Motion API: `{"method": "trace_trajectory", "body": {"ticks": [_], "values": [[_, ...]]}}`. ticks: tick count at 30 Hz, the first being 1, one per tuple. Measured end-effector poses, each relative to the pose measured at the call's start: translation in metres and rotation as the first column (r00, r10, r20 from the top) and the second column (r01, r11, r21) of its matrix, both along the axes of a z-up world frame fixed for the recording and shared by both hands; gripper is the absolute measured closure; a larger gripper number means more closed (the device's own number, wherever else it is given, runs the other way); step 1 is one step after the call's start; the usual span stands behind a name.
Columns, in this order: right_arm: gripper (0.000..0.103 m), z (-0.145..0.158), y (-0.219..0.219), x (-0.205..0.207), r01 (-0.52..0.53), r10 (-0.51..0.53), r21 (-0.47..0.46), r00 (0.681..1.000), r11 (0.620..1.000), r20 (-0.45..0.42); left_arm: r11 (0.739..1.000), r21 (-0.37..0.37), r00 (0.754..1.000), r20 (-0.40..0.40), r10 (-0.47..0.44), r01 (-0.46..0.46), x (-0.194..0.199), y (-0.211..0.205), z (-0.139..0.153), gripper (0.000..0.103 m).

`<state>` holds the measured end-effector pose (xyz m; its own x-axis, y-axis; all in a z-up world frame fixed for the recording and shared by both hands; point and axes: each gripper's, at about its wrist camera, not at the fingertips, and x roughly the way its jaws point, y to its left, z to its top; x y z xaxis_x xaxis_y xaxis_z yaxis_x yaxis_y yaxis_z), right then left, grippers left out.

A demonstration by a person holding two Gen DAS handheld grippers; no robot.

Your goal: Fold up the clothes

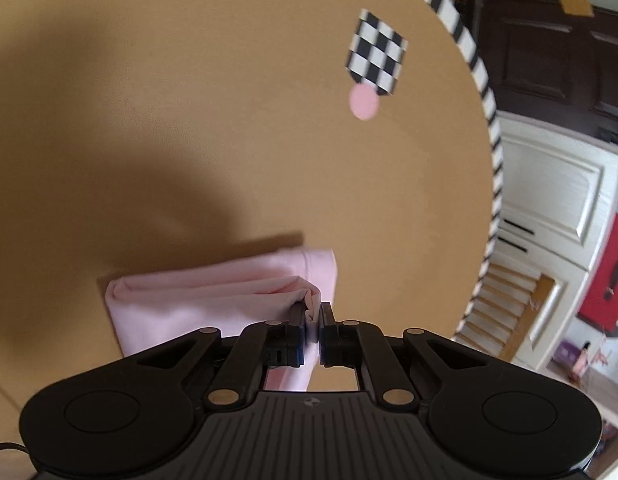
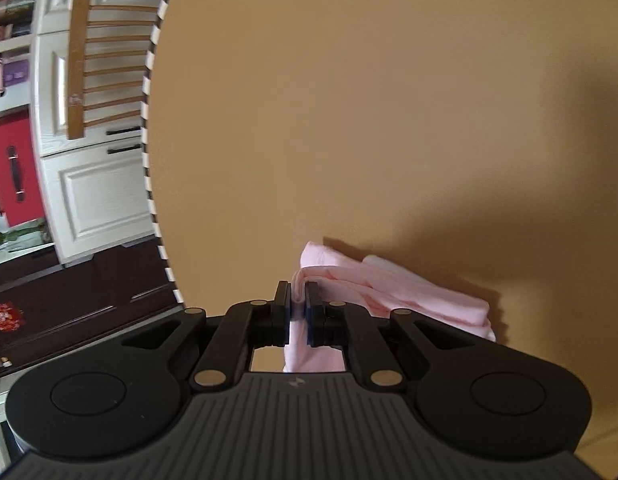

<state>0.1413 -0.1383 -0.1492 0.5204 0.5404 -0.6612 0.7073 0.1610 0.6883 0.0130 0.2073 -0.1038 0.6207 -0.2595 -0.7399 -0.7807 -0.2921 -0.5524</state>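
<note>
A light pink garment point(image 1: 213, 300), folded into a thick band, hangs above the round tan table point(image 1: 189, 120). My left gripper point(image 1: 312, 312) is shut on one bunched end of it. In the right wrist view the same pink garment point(image 2: 397, 296) trails off to the right, and my right gripper point(image 2: 297, 300) is shut on its other bunched end. Both grippers hold the cloth above the table; its shadow falls on the tabletop behind it.
A black-and-white checkered card point(image 1: 375, 52) and a small pink disc point(image 1: 363, 101) lie on the table at the far right. The table rim point(image 1: 491, 152) is striped black and white. A wooden chair point(image 2: 101, 68) and white cabinets point(image 2: 97, 196) stand beyond the edge.
</note>
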Motion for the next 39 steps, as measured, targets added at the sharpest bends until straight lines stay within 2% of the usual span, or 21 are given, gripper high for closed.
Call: {"method": "trace_trajectory", "body": {"ticks": [3, 4, 6, 7, 13, 17, 19, 21, 22, 23, 24, 25, 26, 27, 28, 29, 32, 34, 35, 37, 39], "values": [[0.092, -0.008, 0.002, 0.007, 0.000, 0.000, 0.001, 1.000, 1.000, -0.012, 1.000, -0.012, 1.000, -0.005, 0.023, -0.023, -0.002, 0.001, -0.008, 0.093], [0.091, -0.009, 0.002, 0.008, 0.000, 0.000, 0.004, 1.000, 1.000, -0.012, 0.999, -0.017, 1.000, -0.003, 0.031, -0.031, -0.003, 0.001, -0.010, 0.082], [0.067, -0.014, 0.003, 0.013, -0.010, 0.010, 0.029, 1.000, 1.000, 0.008, 0.999, -0.012, 0.999, 0.011, 0.032, -0.032, -0.003, 0.002, -0.011, 0.070], [0.062, -0.016, 0.003, 0.015, -0.021, 0.020, 0.041, 1.000, 0.999, 0.023, 0.999, -0.007, 0.999, 0.021, 0.031, -0.031, -0.003, 0.002, -0.011, 0.065], [0.063, -0.016, -0.006, 0.020, -0.086, 0.087, -0.019, 0.993, 0.996, 0.085, 0.999, -0.035, 0.996, 0.088, 0.012, -0.009, -0.004, 0.009, -0.019, 0.047], [0.062, -0.001, -0.026, 0.005, -0.090, 0.098, -0.056, 0.983, 0.994, 0.153, 0.996, -0.083, 0.990, 0.141, -0.031, 0.043, -0.014, 0.020, -0.007, 0.020], [0.062, 0.017, -0.029, -0.006, -0.141, 0.167, -0.126, 0.959, 0.982, 0.230, 0.993, -0.072, 0.976, 0.203, -0.080, 0.096, -0.018, 0.026, 0.007, 0.019], [0.063, 0.035, -0.018, -0.016, -0.227, 0.298, -0.250, 0.907, 0.941, 0.299, 0.980, 0.011, 0.940, 0.281, -0.195, 0.200, -0.017, 0.028, 0.025, 0.016], [0.065, 0.044, -0.012, -0.021, -0.264, 0.366, -0.315, 0.872, 0.911, 0.326, 0.961, 0.089, 0.906, 0.320, -0.278, 0.263, -0.016, 0.025, 0.034, 0.016], [0.078, 0.051, -0.002, -0.024, -0.299, 0.440, -0.394, 0.831, 0.869, 0.341, 0.923, 0.193, 0.858, 0.345, -0.381, 0.332, -0.014, 0.019, 0.043, 0.021], [0.094, 0.054, 0.010, -0.023, -0.321, 0.502, -0.464, 0.793, 0.825, 0.344, 0.847, 0.341, 0.792, 0.330, -0.514, 0.407, -0.010, 0.007, 0.052, 0.028], [0.099, 0.055, 0.022, -0.022, -0.337, 0.560, -0.530, 0.755, 0.778, 0.341, 0.735, 0.492, 0.720, 0.273, -0.639, 0.466, -0.008, -0.010, 0.058, 0.049], [0.102, 0.057, 0.034, -0.022, -0.349, 0.615, -0.593, 0.715, 0.726, 0.332, 0.595, 0.625, 0.639, 0.192, -0.745, 0.505, -0.005, -0.026, 0.064, 0.066], [0.102, 0.055, 0.043, -0.018, -0.359, 0.646, -0.625, 0.693, 0.693, 0.319, 0.478, 0.701, 0.571, 0.123, -0.812, 0.529, -0.002, -0.042, 0.066, 0.073], [0.101, 0.053, 0.051, -0.014, -0.366, 0.665, -0.645, 0.682, 0.671, 0.305, 0.437, 0.712, 0.534, 0.102, -0.839, 0.550, 0.000, -0.053, 0.060, 0.087], [0.101, 0.050, 0.057, -0.008, -0.374, 0.684, -0.665, 0.669, 0.646, 0.289, 0.419, 0.714, 0.517, 0.093, -0.851, 0.561, 0.003, -0.061, 0.054, 0.088], [0.101, 0.041, 0.069, 0.002, -0.398, 0.735, -0.719, 0.639, 0.570, 0.228, 0.303, 0.771, 0.511, -0.034, -0.859, 0.561, 0.009, -0.077, 0.041, 0.088], [0.101, 0.032, 0.072, 0.001, -0.426, 0.767, -0.744, 0.617, 0.515, 0.177, 0.287, 0.760, 0.530, -0.089, -0.844, 0.584, 0.013, -0.075, 0.030, 0.092], [0.101, 0.028, 0.075, 0.003, -0.433, 0.777, -0.758, 0.611, 0.487, 0.151, 0.300, 0.758, 0.540, -0.080, -0.838, 0.578, 0.015, -0.070, 0.026, 0.100], [0.103, 0.020, 0.073, 0.001, -0.429, 0.787, -0.767, 0.596, 0.477, 0.156, 0.332, 0.752, 0.561, -0.060, -0.825, 0.569, 0.018, -0.059, 0.021, 0.100], [0.103, 0.020, 0.066, 0.001, -0.419, 0.773, -0.751, 0.606, 0.510, 0.187, 0.386, 0.735, 0.591, -0.026, -0.806, 0.558, 0.017, -0.048, 0.024, 0.098]]}}
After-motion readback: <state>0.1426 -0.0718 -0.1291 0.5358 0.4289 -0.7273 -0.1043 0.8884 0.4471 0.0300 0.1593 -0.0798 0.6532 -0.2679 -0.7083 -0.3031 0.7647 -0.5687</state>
